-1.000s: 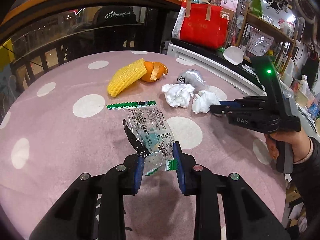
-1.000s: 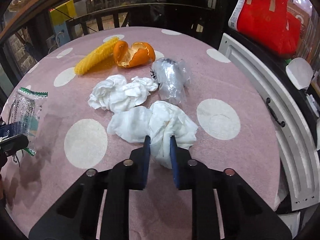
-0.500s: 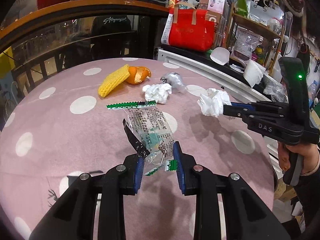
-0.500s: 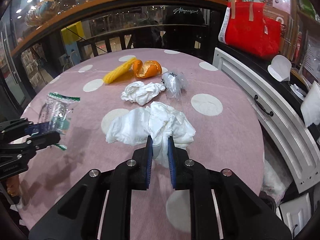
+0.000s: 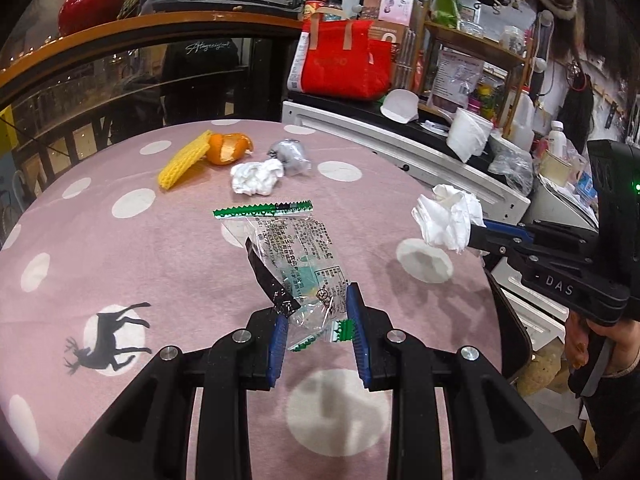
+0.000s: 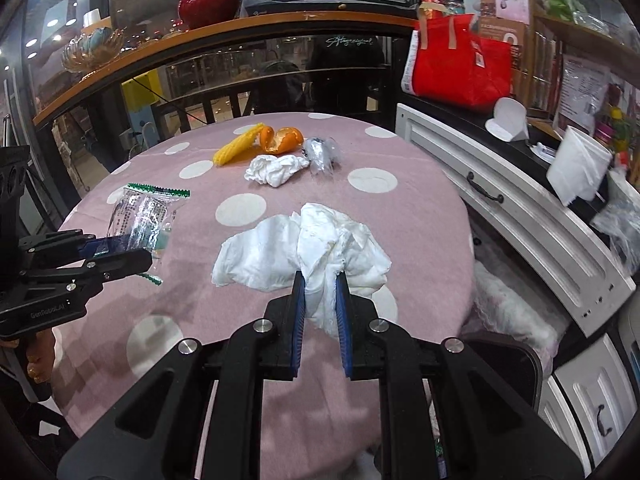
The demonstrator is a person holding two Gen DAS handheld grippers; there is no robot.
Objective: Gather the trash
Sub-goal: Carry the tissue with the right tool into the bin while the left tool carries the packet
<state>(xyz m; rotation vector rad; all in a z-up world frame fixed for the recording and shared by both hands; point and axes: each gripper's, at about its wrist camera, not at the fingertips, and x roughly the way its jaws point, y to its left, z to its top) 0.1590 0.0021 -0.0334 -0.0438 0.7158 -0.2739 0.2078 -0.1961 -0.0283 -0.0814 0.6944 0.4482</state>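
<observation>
My left gripper (image 5: pixel 318 302) is shut on a clear plastic wrapper (image 5: pixel 292 252) with green zigzag ends, lifted above the pink polka-dot tablecloth (image 5: pixel 100 248). My right gripper (image 6: pixel 320 280) is shut on a crumpled white tissue (image 6: pixel 316 244), also held off the table; the left wrist view shows this tissue (image 5: pixel 448 216) near the table's right edge. On the far side lie another crumpled tissue (image 5: pixel 256 176), a yellow foam net (image 5: pixel 184 164), an orange peel (image 5: pixel 228 148) and a crumpled clear plastic bag (image 5: pixel 290 154).
A white drawer cabinet (image 6: pixel 520 216) runs along the table's right side, with a red bag (image 6: pixel 460 68) and clutter on top. A dark round bin rim (image 6: pixel 516 360) shows below the table's right edge. A glass railing (image 5: pixel 120 92) stands behind the table.
Both grippers have pulled back toward the near side and risen with their loads; the tissue came off the table, away from the other tissue. The remaining trash now looks farther off.
</observation>
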